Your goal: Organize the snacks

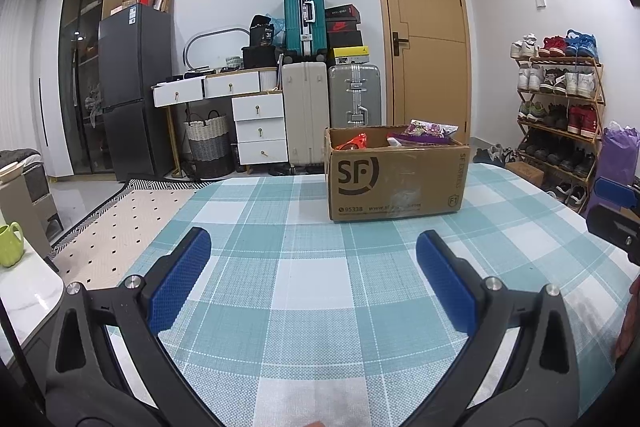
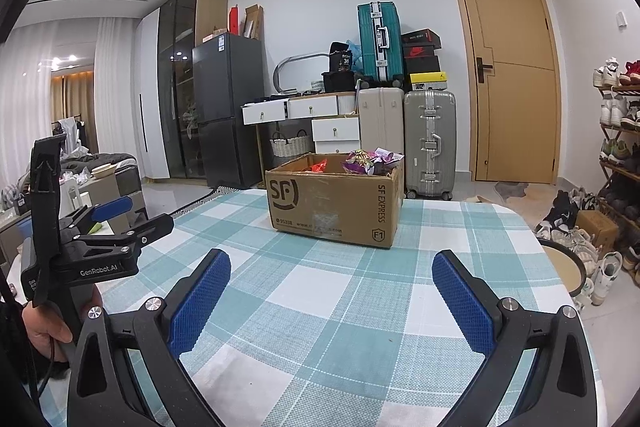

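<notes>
SF box (image 1: 396, 173) w/ snack bags (image 1: 424, 133) at 12 o'clock on checked tablecloth (image 1: 304, 287). Left gripper (image 1: 314, 267) wide open, empty; right gripper (image 2: 332, 287) same. Only right cam shows hand (image 2: 44, 327) at 9 o'clock. Suitcases (image 2: 430, 143), door (image 2: 516, 67) behind.

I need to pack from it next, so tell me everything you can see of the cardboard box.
The box is brown corrugated cardboard printed with a dark SF logo, "SF EXPRESS" and a phone number; clear tape patches its front. It stands upright on the checked tablecloth at the table's far end, top open. Snack bags poke out: an orange one on the left and purple ones on the right. Neither gripper touches it.
</notes>
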The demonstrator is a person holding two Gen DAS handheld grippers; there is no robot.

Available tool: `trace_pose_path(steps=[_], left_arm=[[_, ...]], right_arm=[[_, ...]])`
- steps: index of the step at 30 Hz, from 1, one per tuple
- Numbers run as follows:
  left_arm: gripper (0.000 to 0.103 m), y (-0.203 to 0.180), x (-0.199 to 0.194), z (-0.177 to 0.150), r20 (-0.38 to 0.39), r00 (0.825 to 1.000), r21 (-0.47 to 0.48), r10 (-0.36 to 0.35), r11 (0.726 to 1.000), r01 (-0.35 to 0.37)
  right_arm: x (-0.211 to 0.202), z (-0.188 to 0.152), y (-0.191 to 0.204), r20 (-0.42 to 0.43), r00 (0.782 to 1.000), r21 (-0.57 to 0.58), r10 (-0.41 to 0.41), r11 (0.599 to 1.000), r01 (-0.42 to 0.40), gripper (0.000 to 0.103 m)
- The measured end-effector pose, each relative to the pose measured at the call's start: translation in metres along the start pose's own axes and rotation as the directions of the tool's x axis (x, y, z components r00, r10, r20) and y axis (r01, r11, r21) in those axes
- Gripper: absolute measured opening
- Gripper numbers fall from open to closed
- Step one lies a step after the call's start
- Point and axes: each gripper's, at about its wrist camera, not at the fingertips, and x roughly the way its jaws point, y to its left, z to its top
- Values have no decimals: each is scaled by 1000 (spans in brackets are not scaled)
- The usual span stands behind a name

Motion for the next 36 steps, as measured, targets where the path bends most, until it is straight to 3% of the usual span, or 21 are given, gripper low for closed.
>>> trace_pose_path(steps=[36], left_arm=[[103, -2, 4, -1, -41, 999, 18, 7, 1000, -6]], right_arm=[[-3, -1, 3, -2, 1000, 10, -15, 1000, 15, 103]])
